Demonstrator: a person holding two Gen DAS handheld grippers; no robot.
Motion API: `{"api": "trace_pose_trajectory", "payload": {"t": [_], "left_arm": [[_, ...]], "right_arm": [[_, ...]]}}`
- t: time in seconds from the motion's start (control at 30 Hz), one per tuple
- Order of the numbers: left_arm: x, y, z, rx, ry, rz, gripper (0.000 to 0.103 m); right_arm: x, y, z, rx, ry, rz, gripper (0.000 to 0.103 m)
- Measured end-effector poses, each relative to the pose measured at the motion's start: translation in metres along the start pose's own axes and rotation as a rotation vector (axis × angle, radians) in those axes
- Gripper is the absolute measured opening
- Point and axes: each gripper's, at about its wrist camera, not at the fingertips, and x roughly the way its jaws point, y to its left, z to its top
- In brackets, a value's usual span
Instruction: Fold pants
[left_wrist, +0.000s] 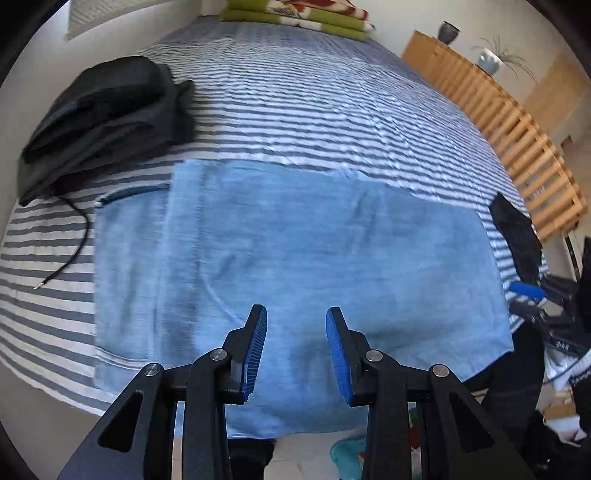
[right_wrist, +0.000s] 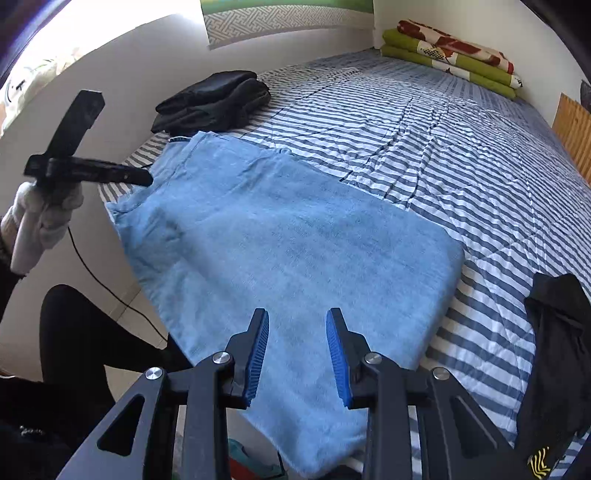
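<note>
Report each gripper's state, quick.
Left gripper: open, empty, above the blue pants.
Right gripper: open, empty, above the same pants.

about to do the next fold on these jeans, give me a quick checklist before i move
1. Left gripper jaws apart, nothing between them: ok.
2. Right gripper jaws apart, nothing between them: ok.
3. Light blue jeans lying flat, already folded over once: ok.
4. Striped bed cover bare beyond the jeans' far edge: ok.
5. Folded dark clothes apart from the jeans: cannot tell, they look close at one corner.
6. Black garment clear of the jeans: ok.
</note>
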Motion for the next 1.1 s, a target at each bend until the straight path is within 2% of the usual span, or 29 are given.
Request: {"api": "trace_pose_trajectory", "payload": {"t": [0.07,0.1,0.13,0.17,0.2,0.27,0.4,0.5,0.63,0.7,0.8,0.87,0.9,0.97,1.1], "left_arm": [[0.017,-0.012,-0.009,0.034,0.029,0.010,0.036],[0.029,-0.014,-0.016,0.055,0.054,0.050,0.037],[0.042,-0.012,-0.022,0.066,0.096,0.116,0.036],[0.049,-0.008,-0.026,0.062,0.109,0.131,0.036],[0.044,-0.004,-0.027,0.037,0.087,0.109,0.036],[0.026,0.002,-0.025,-0.025,0.048,0.113,0.034],[-0.009,0.009,-0.020,-0.029,-0.030,0.132,0.034],[-0.027,0.020,-0.018,-0.083,-0.068,0.131,0.034],[-0.031,0.036,-0.029,-0.131,-0.067,0.057,0.034],[-0.034,0.038,-0.039,-0.124,-0.055,0.070,0.034],[-0.032,0.038,-0.047,-0.098,-0.056,0.089,0.034],[-0.026,0.041,-0.050,-0.088,-0.048,0.103,0.034],[-0.023,0.043,-0.052,-0.090,-0.042,0.095,0.034],[-0.017,0.046,-0.058,-0.090,-0.026,0.081,0.034],[-0.005,0.051,-0.072,-0.082,-0.011,0.083,0.034]], "right_arm": [[0.028,-0.006,0.008,0.041,0.068,0.015,0.029],[0.045,-0.011,0.010,0.049,0.112,0.004,0.029],[0.060,-0.014,0.012,0.036,0.141,-0.033,0.029],[0.073,-0.016,0.013,0.006,0.155,-0.089,0.027],[0.079,-0.021,0.013,0.001,0.167,-0.104,0.027],[0.075,-0.033,0.017,0.076,0.170,-0.045,0.027],[0.044,-0.035,0.037,0.121,0.099,0.055,0.027],[0.025,-0.015,0.066,0.071,0.048,0.095,0.030],[0.034,0.021,0.112,-0.032,0.047,0.141,0.030],[0.052,0.042,0.134,-0.097,0.052,0.135,0.030],[0.085,0.067,0.170,-0.141,0.053,0.173,0.030],[0.109,0.083,0.192,-0.195,0.049,0.158,0.030],[0.123,0.091,0.202,-0.217,0.059,0.142,0.030],[0.148,0.103,0.219,-0.232,0.105,0.167,0.030],[0.175,0.128,0.249,-0.281,0.171,0.181,0.030]]}}
